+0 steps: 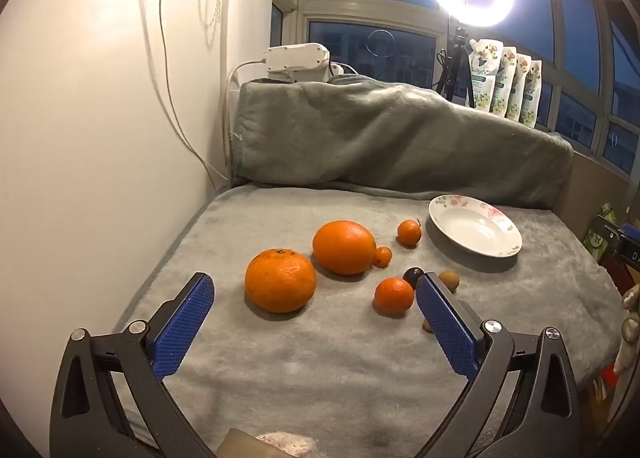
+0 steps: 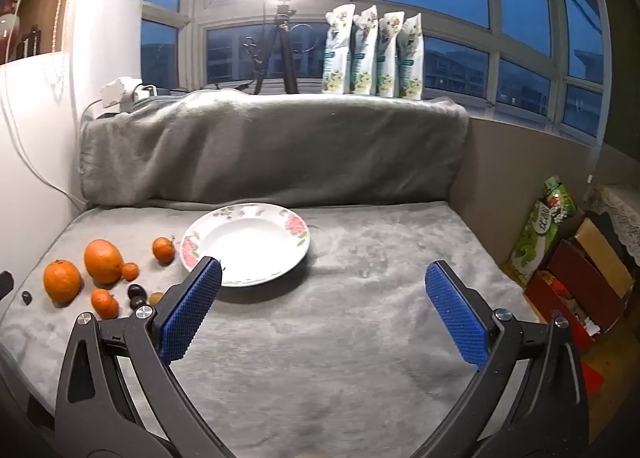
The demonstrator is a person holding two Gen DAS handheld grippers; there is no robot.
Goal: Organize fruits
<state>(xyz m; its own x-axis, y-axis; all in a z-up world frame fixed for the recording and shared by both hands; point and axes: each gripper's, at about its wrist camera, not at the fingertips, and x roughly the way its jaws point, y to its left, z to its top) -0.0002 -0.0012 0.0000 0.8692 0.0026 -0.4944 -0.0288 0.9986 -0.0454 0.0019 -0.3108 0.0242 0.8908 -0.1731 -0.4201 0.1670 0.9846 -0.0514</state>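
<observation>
Fruit lies scattered on a grey blanket (image 1: pixel 304 362). In the left wrist view a big mandarin (image 1: pixel 280 280) sits nearest, a large orange (image 1: pixel 345 247) behind it, with several small mandarins (image 1: pixel 393 295), a dark plum (image 1: pixel 413 276) and brownish small fruits (image 1: pixel 449 281) to the right. A white floral plate (image 1: pixel 500 248) stands empty at the far right. My left gripper (image 1: pixel 316 290) is open, hovering just short of the big mandarin. My right gripper (image 2: pixel 323 278) is open over bare blanket, its left finger in front of the plate (image 2: pixel 296 246); the fruit (image 2: pixel 103 260) lies to its left.
A rolled grey blanket (image 2: pixel 272 146) backs the surface. A white wall (image 1: pixel 88 130) with a cable bounds the left. A ring light on a tripod (image 2: pixel 280 38) and several pouches (image 2: pixel 372 54) stand on the sill. Boxes (image 2: pixel 576 282) sit beyond the right edge.
</observation>
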